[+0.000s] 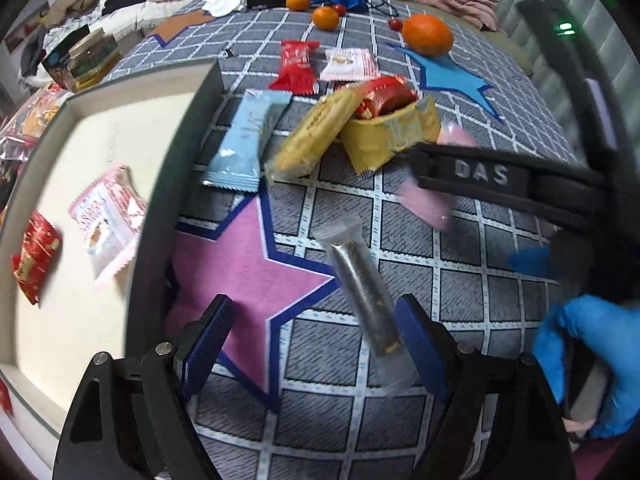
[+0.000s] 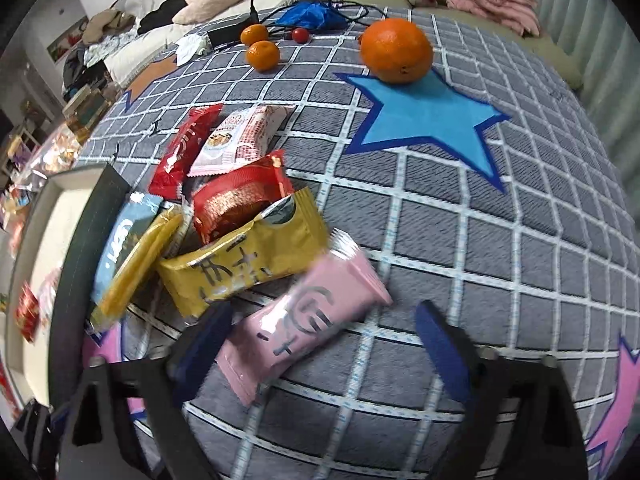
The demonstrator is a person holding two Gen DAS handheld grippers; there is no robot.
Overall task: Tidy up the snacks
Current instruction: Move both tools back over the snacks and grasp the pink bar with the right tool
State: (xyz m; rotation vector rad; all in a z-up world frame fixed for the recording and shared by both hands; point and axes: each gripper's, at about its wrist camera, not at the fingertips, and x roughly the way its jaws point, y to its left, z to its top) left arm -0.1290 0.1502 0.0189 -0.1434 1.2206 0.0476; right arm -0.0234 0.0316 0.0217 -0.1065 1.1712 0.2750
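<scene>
My left gripper [image 1: 312,302] stands open, pointing down at the star-patterned mat. A dark bar in a clear wrapper [image 1: 366,300] lies between its fingers, close to the right pad [image 1: 420,344]. My right gripper [image 2: 320,312] is open around a pink packet [image 2: 304,320]. Its left pad [image 2: 208,340] is beside the packet's end and its right pad [image 2: 440,352] stands apart. More snacks are piled beyond: yellow packets [image 2: 244,264], a red one [image 2: 236,200] and a light blue one [image 1: 244,140]. A cream-lined box [image 1: 172,160] on the left holds a pink-white packet [image 1: 108,216] and a red packet [image 1: 36,256].
In the left wrist view the right gripper's black finger [image 1: 480,172] and a blue-gloved hand [image 1: 580,360] come in from the right. A large orange [image 2: 396,50], small oranges [image 2: 262,54] and a cable lie at the far edge. Clothes and boxes lie beyond.
</scene>
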